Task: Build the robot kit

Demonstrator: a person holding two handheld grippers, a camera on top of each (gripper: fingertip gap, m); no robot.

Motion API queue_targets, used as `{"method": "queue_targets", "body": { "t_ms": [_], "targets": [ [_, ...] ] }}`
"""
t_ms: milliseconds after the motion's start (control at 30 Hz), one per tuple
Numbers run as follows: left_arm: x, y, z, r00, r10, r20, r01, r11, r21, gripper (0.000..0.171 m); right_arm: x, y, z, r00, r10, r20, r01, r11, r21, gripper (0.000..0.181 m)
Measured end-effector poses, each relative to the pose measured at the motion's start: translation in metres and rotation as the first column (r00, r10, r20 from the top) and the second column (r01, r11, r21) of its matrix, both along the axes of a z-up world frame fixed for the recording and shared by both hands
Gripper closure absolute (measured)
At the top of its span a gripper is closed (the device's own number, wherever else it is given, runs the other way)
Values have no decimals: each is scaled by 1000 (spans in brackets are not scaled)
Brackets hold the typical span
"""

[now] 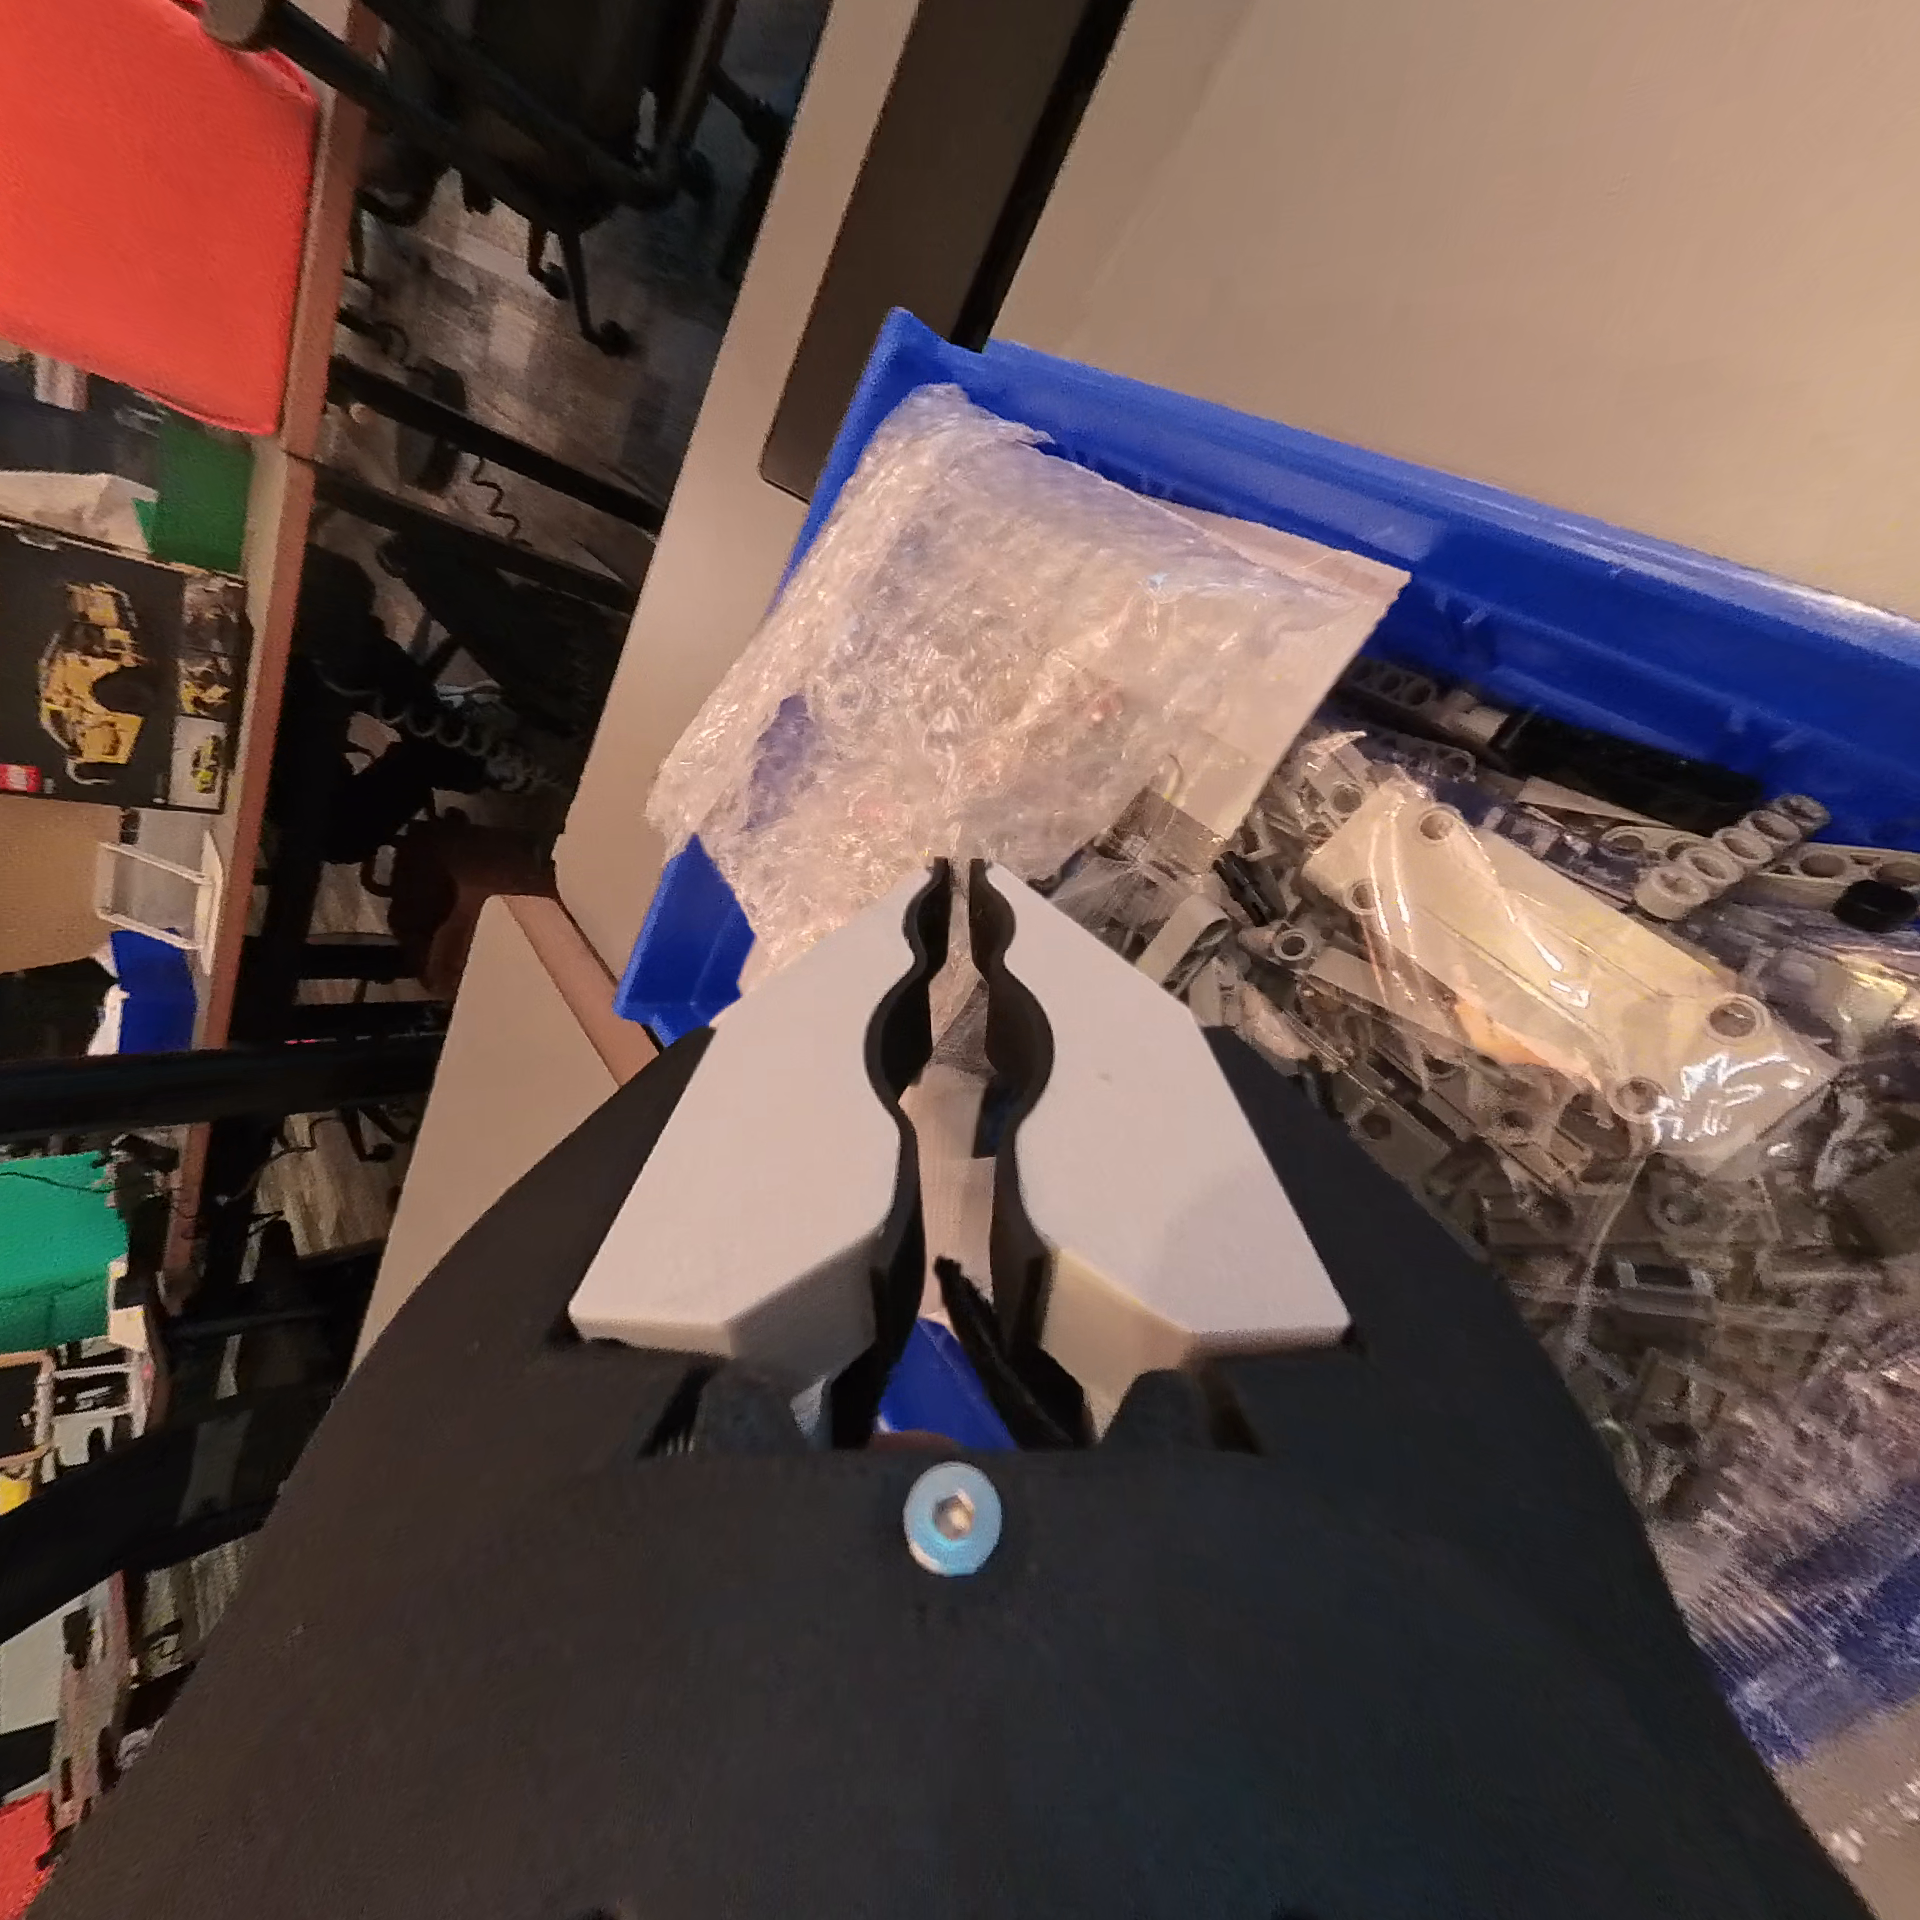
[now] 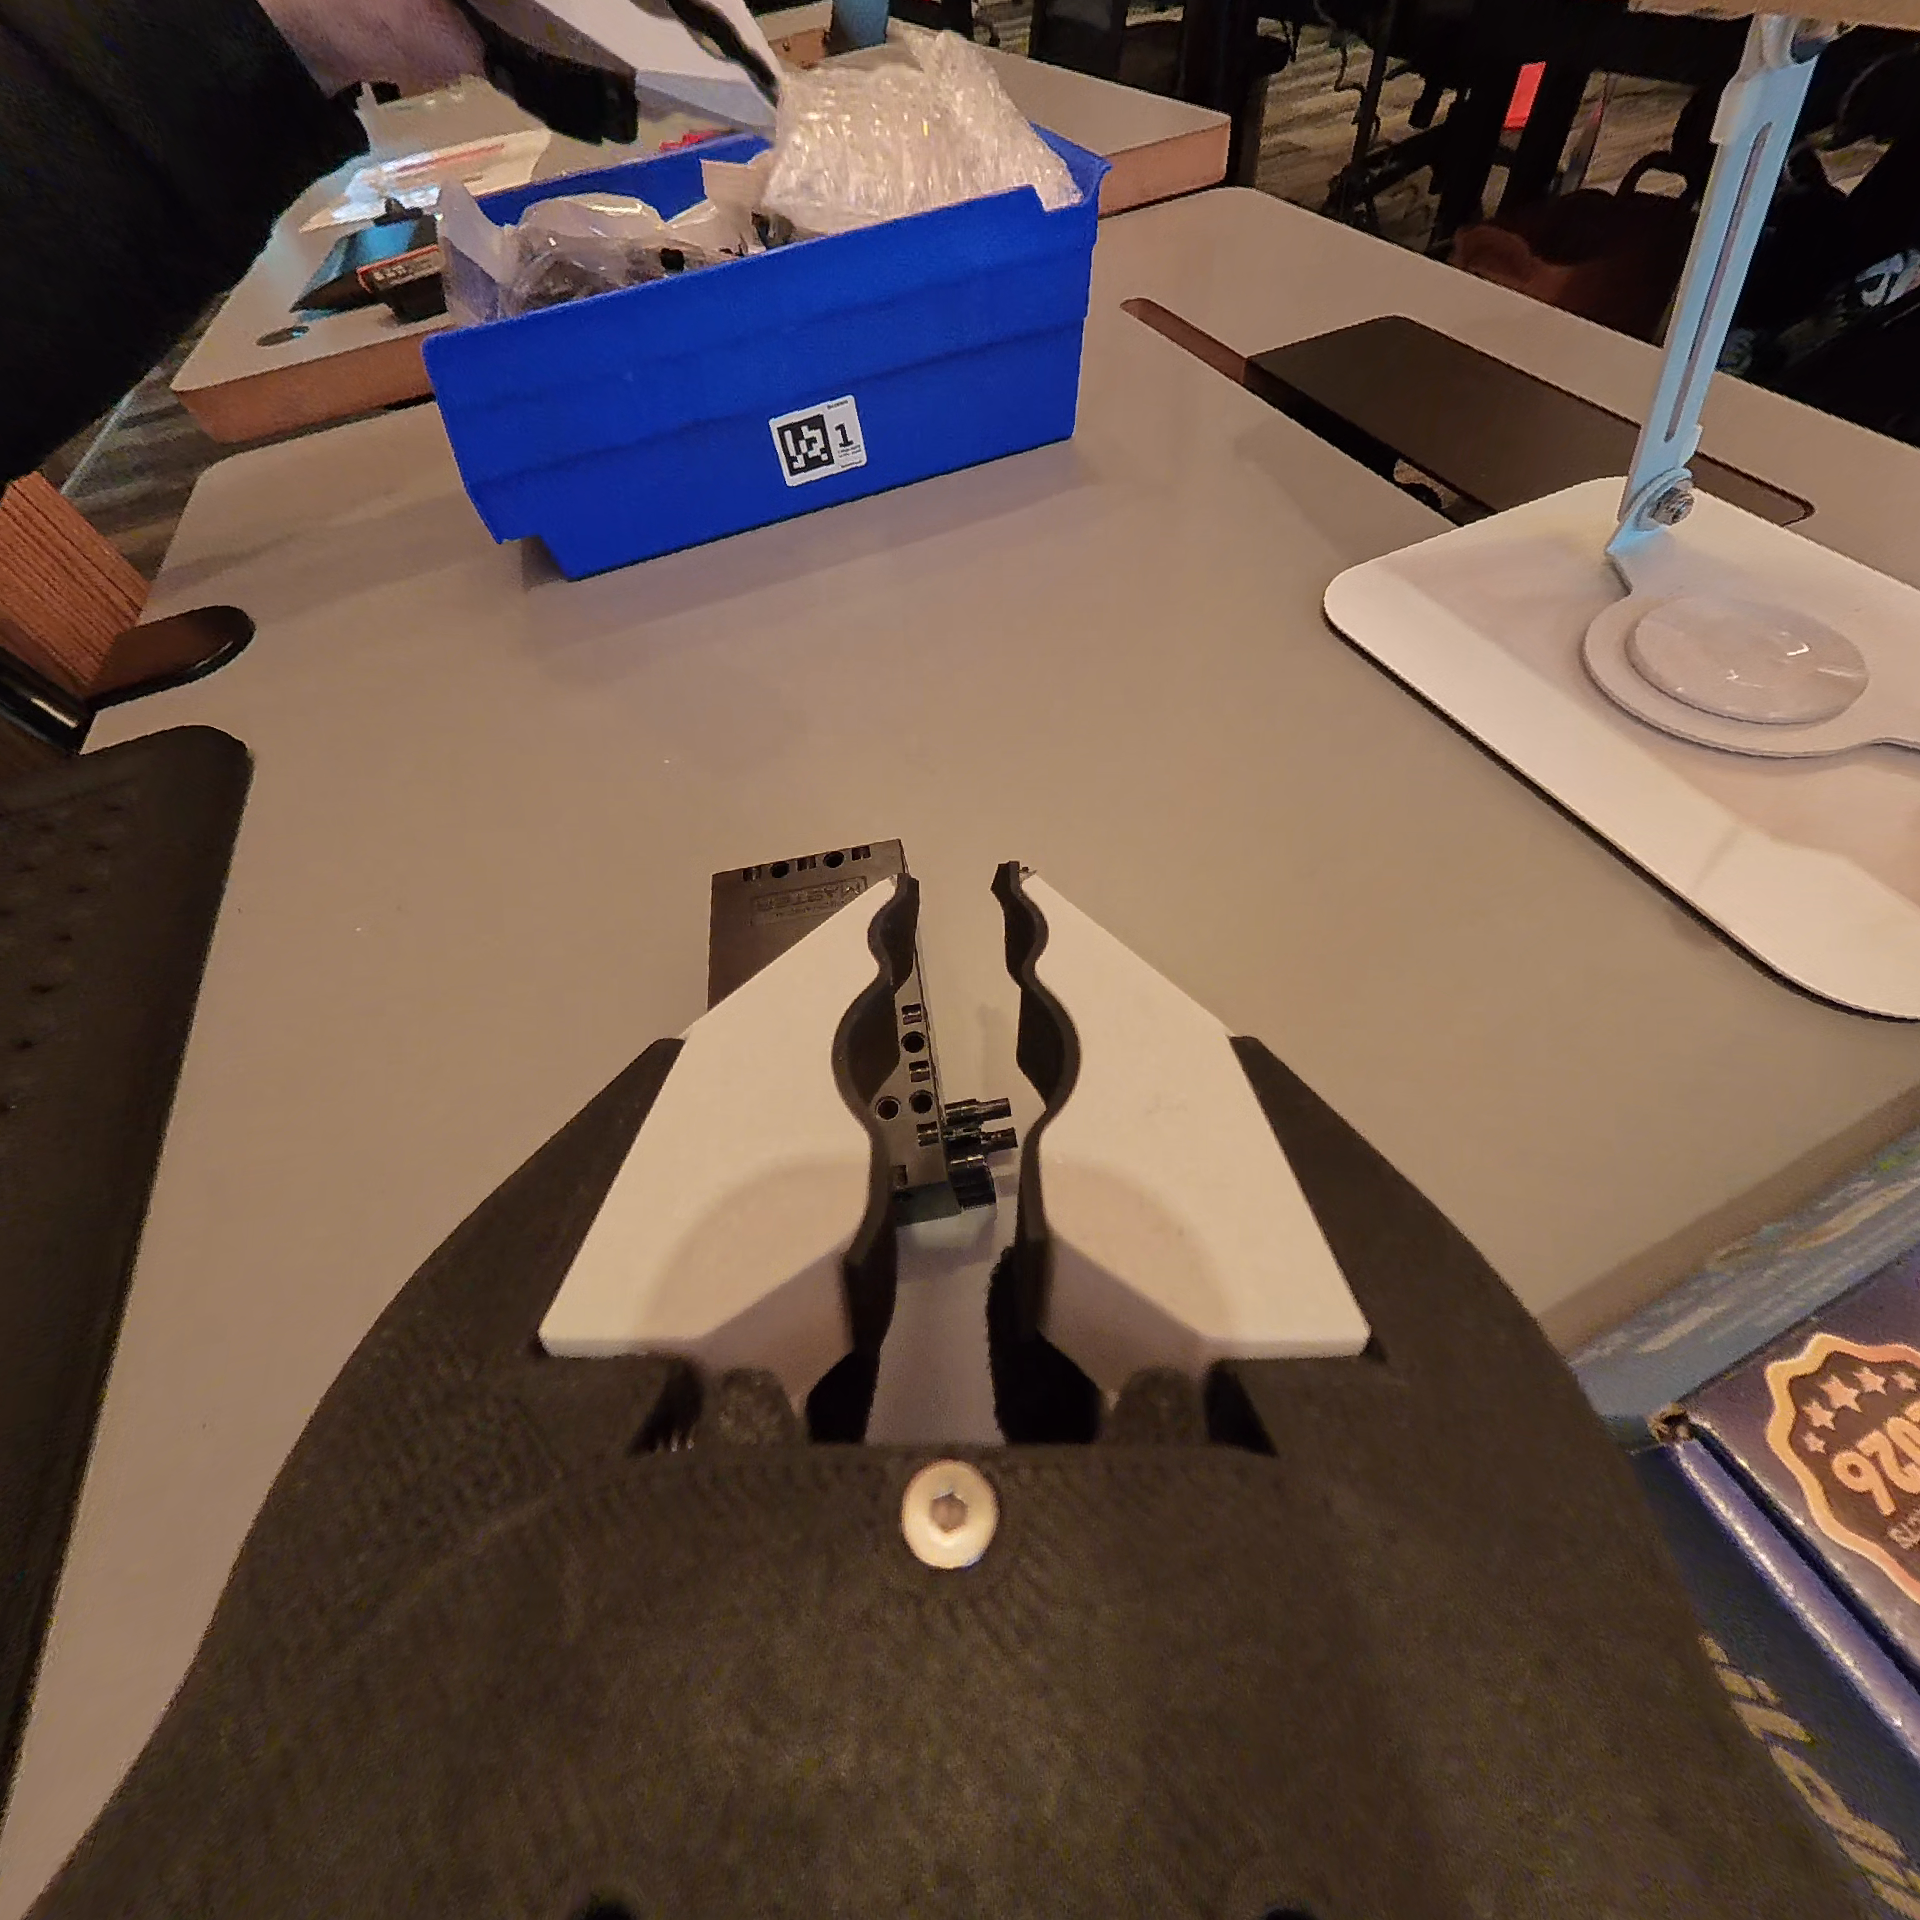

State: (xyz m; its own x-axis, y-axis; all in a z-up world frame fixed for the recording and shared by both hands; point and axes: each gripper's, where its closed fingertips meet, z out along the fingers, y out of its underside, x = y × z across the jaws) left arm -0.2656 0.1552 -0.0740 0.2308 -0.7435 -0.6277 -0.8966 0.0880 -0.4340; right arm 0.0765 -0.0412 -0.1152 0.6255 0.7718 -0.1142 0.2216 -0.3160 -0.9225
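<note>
My left gripper (image 1: 957, 871) is shut on the lower edge of a clear bubble-wrap bag (image 1: 997, 644) and holds it over the blue bin (image 1: 1558, 582). The bin holds clear bags of grey and black plastic parts (image 1: 1507, 1039). In the right wrist view the same bag (image 2: 904, 125) hangs over the bin (image 2: 758, 343), with the left gripper's fingers (image 2: 582, 73) above it. My right gripper (image 2: 958, 883) is open low over the grey table (image 2: 623, 779). A black rectangular part with holes (image 2: 800, 914) lies under its left finger, with black pins (image 2: 971, 1127) sticking out of its side.
A white stand with a flat base (image 2: 1558, 727) is at the right. A dark slot (image 2: 1455, 416) is cut in the table behind it. A blue box (image 2: 1818, 1507) sits at the lower right, and a black perforated pad (image 2: 104, 987) at the left.
</note>
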Motion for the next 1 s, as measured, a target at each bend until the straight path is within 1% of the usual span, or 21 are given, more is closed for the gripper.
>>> {"method": "queue_targets", "body": {
  "t_ms": [100,167,267,333,400,500,533,633,700,767,833,933,967,1000],
  "targets": [
    [0,2,13,997,2,82,-3,1000,6,171,-1,0,-2,1000,4,3,-4,1000,-6,166],
    [0,3,28,988,8,155,-11,1000,17,171,-1,0,-3,1000,4,4,-4,1000,-8,166],
    [-5,4,58,962,26,273,-35,999,28,171,0,0,-3,1000,2,4,-2,1000,-9,166],
    [-17,4,72,956,50,289,-62,998,33,171,0,0,-3,1000,1,2,-1,1000,-10,166],
    [-36,4,85,956,85,279,-108,992,65,171,0,0,-2,1000,1,2,-1,1000,-8,166],
    [-73,2,91,959,168,229,-186,981,60,171,-1,0,-1,1000,3,-2,-3,1000,-8,166],
    [-88,2,90,958,199,209,-216,974,63,171,-1,-1,-1,1000,5,-3,-5,1000,-8,166],
    [-124,-3,74,943,270,193,-274,962,-8,171,-3,-1,-1,1000,11,0,-11,1000,-10,166],
    [-141,-7,55,922,332,199,-317,943,-102,171,-5,-2,-2,1000,14,4,-14,1000,-10,166],
    [-157,-8,41,908,377,184,-362,925,-113,171,-5,-2,-3,1000,14,7,-14,1000,-10,166],
    [-162,-14,24,895,403,190,-367,909,-199,170,-4,-2,-3,1000,12,6,-12,1000,-12,166],
    [-167,-17,12,887,416,199,-370,900,-231,170,-4,-2,-3,1000,12,4,-12,1000,-14,166],
    [-166,-19,7,887,418,194,-364,894,-263,168,-4,-2,-3,1000,14,4,-14,1000,-14,166],
    [-166,-20,6,888,420,189,-364,892,-269,162,-5,-2,-3,1000,15,5,-15,1000,-14,165]
  ]
}}
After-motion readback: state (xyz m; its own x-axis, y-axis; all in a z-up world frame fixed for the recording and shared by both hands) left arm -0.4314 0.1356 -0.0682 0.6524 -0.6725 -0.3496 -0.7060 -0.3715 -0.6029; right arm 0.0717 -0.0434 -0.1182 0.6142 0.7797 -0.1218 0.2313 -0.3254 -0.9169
